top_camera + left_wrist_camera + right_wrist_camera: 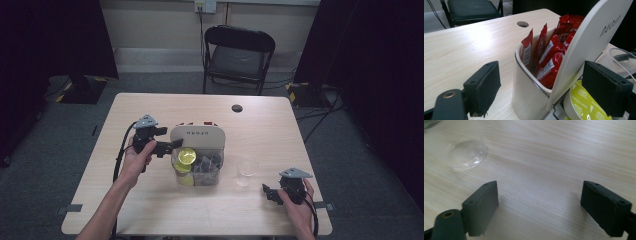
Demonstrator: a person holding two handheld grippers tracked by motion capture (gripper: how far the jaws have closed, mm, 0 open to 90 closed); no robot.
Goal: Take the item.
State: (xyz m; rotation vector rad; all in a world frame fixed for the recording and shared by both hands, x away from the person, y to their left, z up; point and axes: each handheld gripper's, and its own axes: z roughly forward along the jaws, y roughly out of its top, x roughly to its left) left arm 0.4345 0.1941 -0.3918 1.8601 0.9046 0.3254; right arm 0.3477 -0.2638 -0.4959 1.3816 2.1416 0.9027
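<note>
A clear organiser box (216, 161) stands mid-table behind a white curved panel (197, 136). Its white compartment (526, 87) holds red sachets (549, 55). A yellow-green capsule lid (186, 156) marked cappuccino (581, 102) sits at the front left of the box, with dark tea bags (206, 164) beside it. My left gripper (172, 145) is at the box's left side; its jaws stand open (541, 85) astride the white compartment's corner, the right one over the capsule. My right gripper (266, 192) rests open (540, 205) over bare wood. A clear glass cup (247, 168) stands just up-left of it (467, 155).
The table (150, 210) has a round cable hole (237, 108) near its far edge, also in the left gripper view (522, 24). A black folding chair (237, 55) stands beyond the table. Dark curtains hang at both sides.
</note>
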